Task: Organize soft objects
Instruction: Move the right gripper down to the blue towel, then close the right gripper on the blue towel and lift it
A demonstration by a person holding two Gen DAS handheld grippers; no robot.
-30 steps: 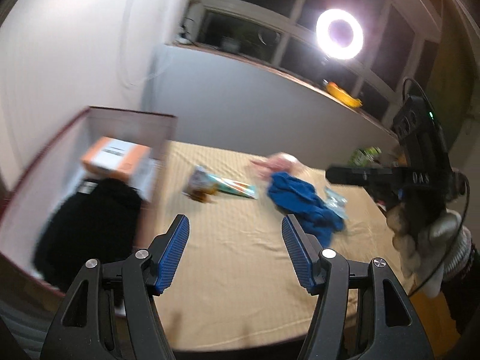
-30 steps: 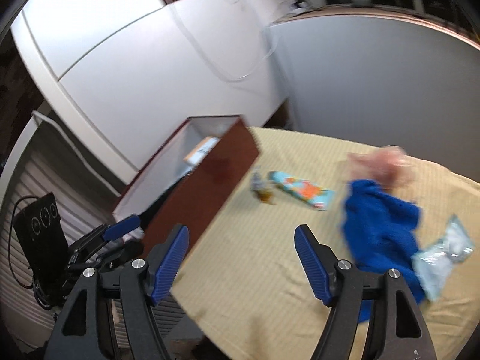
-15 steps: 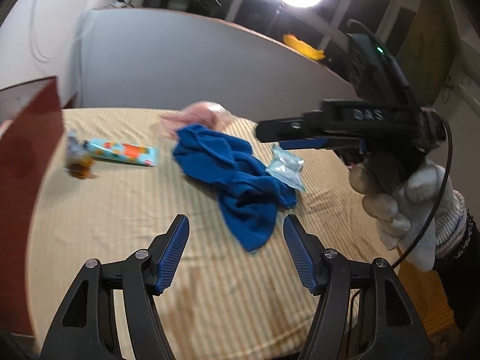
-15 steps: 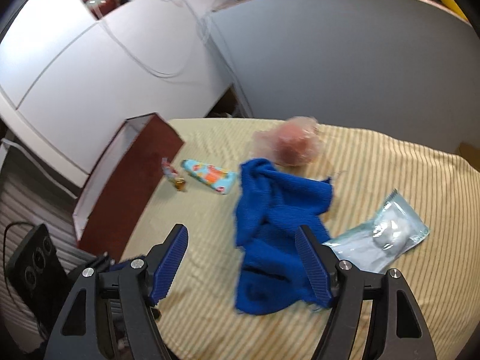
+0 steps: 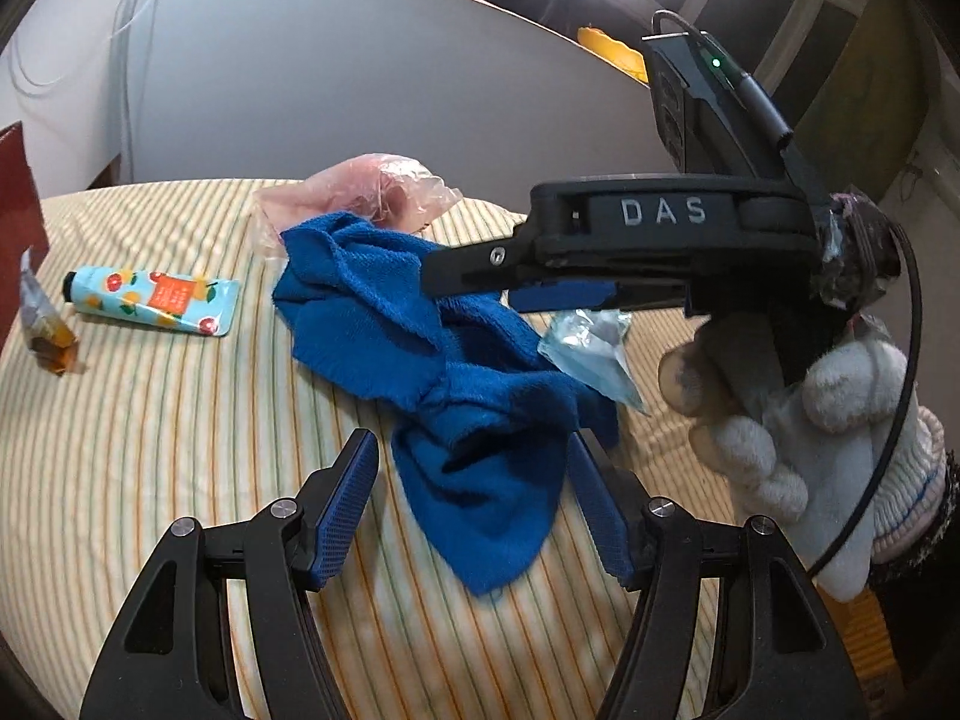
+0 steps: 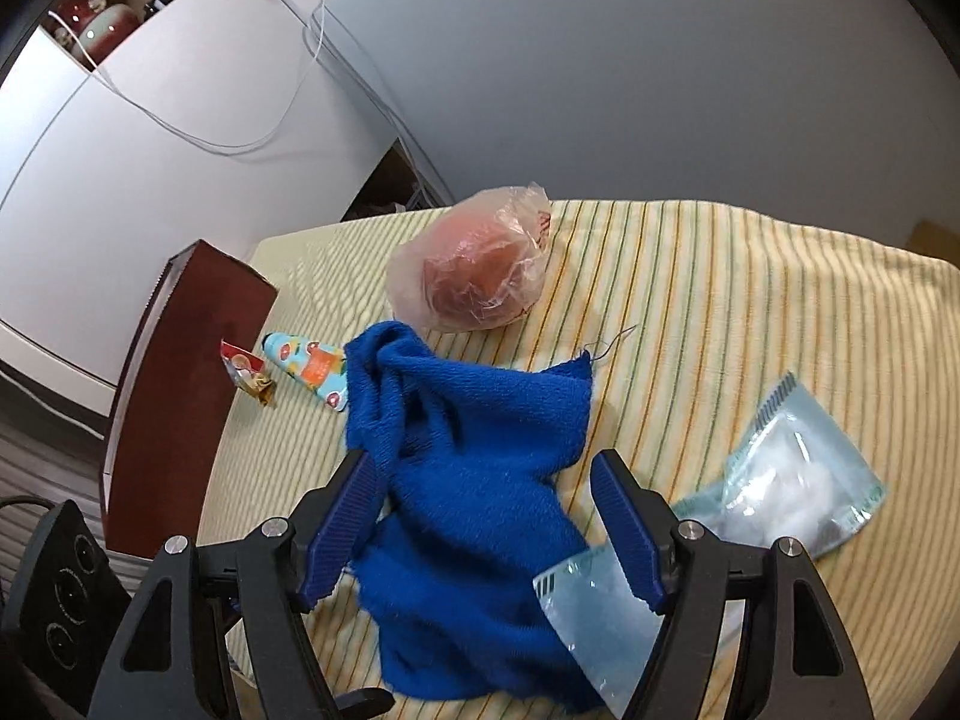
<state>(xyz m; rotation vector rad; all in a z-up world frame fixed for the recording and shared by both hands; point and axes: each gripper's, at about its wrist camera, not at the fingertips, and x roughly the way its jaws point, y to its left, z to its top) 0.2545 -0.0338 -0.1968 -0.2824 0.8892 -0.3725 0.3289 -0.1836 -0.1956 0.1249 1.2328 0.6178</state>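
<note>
A crumpled blue towel [image 5: 444, 360] [image 6: 474, 456] lies in the middle of the striped tablecloth [image 5: 150, 450]. My left gripper [image 5: 471, 462] hovers open just above the towel's near corner, its pads clear of the cloth. My right gripper [image 6: 483, 468] is open over the towel's middle, with cloth showing between its fingers but not pinched. In the left wrist view the right gripper [image 5: 540, 282] reaches in from the right, held by a gloved hand [image 5: 810, 420]. A pink plastic bag [image 6: 474, 276] [image 5: 372, 192] with something reddish inside sits just behind the towel.
A printed hand-cream tube [image 5: 150, 300] [image 6: 306, 366] and a small sachet [image 5: 42, 324] [image 6: 246, 378] lie left of the towel. Clear packets [image 6: 798, 480] [image 5: 588, 342] lie to its right. A red-brown box [image 6: 186, 360] stands at the table's left edge, and a grey partition rises behind.
Both views have swung away from the box and onto the towel. Both grippers have come down and closer to it. The jaws stay as wide as before.
</note>
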